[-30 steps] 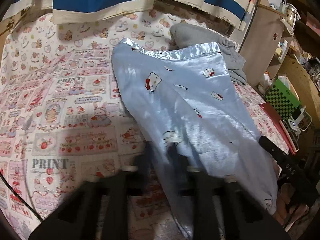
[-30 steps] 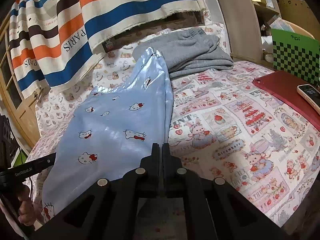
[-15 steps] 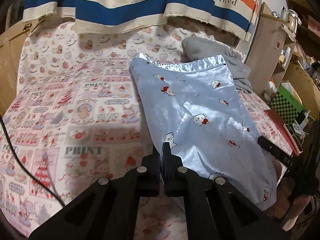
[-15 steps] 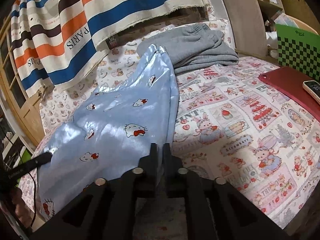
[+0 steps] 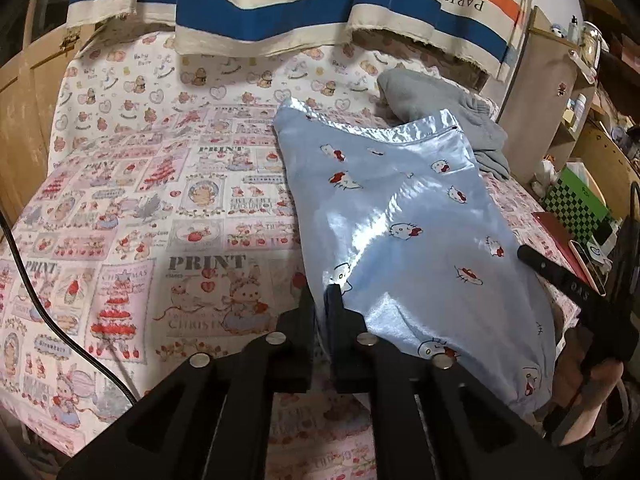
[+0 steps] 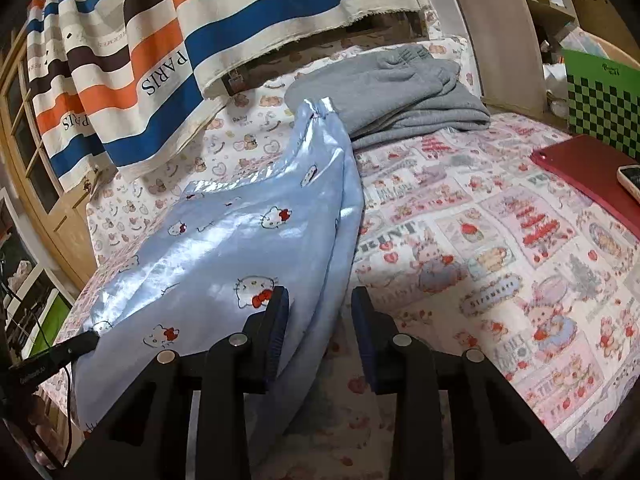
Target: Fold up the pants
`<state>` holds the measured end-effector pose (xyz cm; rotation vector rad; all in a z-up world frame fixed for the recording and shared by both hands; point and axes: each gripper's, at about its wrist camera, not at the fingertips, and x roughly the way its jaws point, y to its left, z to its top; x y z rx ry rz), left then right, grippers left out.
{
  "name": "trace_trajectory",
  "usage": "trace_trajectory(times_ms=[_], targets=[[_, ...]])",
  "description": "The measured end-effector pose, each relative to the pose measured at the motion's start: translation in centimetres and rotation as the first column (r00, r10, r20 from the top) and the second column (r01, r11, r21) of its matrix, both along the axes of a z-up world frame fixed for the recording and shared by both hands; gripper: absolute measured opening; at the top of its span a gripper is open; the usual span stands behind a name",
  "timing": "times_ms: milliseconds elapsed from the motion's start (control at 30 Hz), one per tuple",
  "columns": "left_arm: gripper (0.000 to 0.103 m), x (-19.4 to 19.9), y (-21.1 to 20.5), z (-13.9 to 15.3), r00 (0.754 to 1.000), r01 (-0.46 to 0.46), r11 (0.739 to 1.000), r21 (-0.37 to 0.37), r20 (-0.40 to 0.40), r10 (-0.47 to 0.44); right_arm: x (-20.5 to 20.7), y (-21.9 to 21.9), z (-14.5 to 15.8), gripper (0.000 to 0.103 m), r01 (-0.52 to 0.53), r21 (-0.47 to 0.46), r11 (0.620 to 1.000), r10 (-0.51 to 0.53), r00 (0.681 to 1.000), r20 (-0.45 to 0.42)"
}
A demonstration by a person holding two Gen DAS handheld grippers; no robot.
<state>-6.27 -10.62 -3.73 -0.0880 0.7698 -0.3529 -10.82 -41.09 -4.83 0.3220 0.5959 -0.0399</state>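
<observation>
The blue pants (image 5: 400,220) already lie halved lengthwise ahead of both jaws, cross-folds remaining: left gripper (image 5: 320,300) pinches their edge, right gripper (image 6: 318,300) gapes wide astride the folded edge.

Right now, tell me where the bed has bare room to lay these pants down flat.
Two bare stretches of printed sheet: one between the blue satin pants and the wooden side at the left gripper's edge, one between the pants and the red tablet. It is crowded at the head, where the grey sweatpants lie under the striped cloth.
</observation>
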Motion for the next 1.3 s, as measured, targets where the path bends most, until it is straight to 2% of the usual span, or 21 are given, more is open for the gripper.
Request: trace_trajectory(times_ms=[100, 133, 233, 367, 433, 567, 733, 833, 933, 1100, 1200, 1300], targets=[[0.036, 0.2, 0.1, 0.9, 0.999, 0.027, 1.000, -0.012, 0.018, -0.026, 0.4, -0.6, 1.1, 0.034, 0.011, -0.024, 1.000, -0.011, 1.000, 0.019], [0.038, 0.4, 0.1, 1.3, 0.999, 0.032, 0.999, -0.015, 0.026, -0.031, 0.7, -0.8, 1.7, 0.035, 0.014, -0.036, 0.999, -0.013, 0.999, 0.031], [0.038, 2.0, 0.3, 2.9, 0.998, 0.038, 0.999, -0.007, 0.056, -0.038, 1.4, -1.5, 3.5, 0.052, 0.018, -0.077, 0.997, -0.012, 0.997, 0.070], [0.039, 6.3, 0.6, 5.2, 0.995, 0.007, 1.000, 0.009, 0.104, -0.008, 3.6, -2.2, 6.2, 0.052, 0.034, -0.173, 0.984, -0.015, 0.994, 0.109], [0.039, 9.0, 0.8, 6.2, 0.993, -0.004, 1.000, 0.014, 0.120, 0.002, 5.4, -2.9, 7.5, 0.052, 0.026, -0.177, 0.984, -0.006, 0.994, 0.112], [0.039, 14.8, 1.1, 7.0, 0.991, -0.035, 0.999, 0.020, 0.130, 0.032, 10.5, -3.5, 9.3, 0.052, -0.063, -0.168, 0.984, 0.077, 0.994, 0.082], [0.039, 21.2, 0.5, 5.9, 0.993, -0.055, 0.997, 0.060, 0.107, 0.048, 17.0, -3.1, 8.9, 0.052, -0.137, -0.190, 0.972, 0.137, 0.990, -0.016], [0.039, 24.3, 0.4, 4.7, 0.997, -0.052, 0.998, 0.040, 0.054, 0.050, 20.5, -3.6, 7.8, 0.052, -0.172, -0.160, 0.972, 0.161, 0.984, -0.078], [0.039, 26.5, 0.0, 3.5, 0.999, -0.037, 0.999, 0.020, 0.001, 0.037, 22.8, -3.8, 6.8, 0.052, -0.179, -0.147, 0.973, 0.164, 0.980, -0.110], [0.038, 28.5, -1.2, 1.7, 0.998, 0.016, 1.000, 0.014, -0.068, -0.015, 24.5, -3.0, 5.6, 0.052, -0.210, -0.223, 0.952, 0.181, 0.973, -0.143], [0.038, 29.1, -1.7, 1.1, 0.997, 0.023, 0.999, 0.031, -0.076, -0.020, 24.7, -2.7, 5.4, 0.040, -0.239, -0.229, 0.944, 0.210, 0.967, -0.142], [0.038, 30.1, -1.8, 0.6, 0.995, 0.031, 0.999, 0.013, -0.099, -0.030, 24.7, -2.9, 5.5, 0.025, -0.242, -0.213, 0.947, 0.220, 0.968, -0.123]])
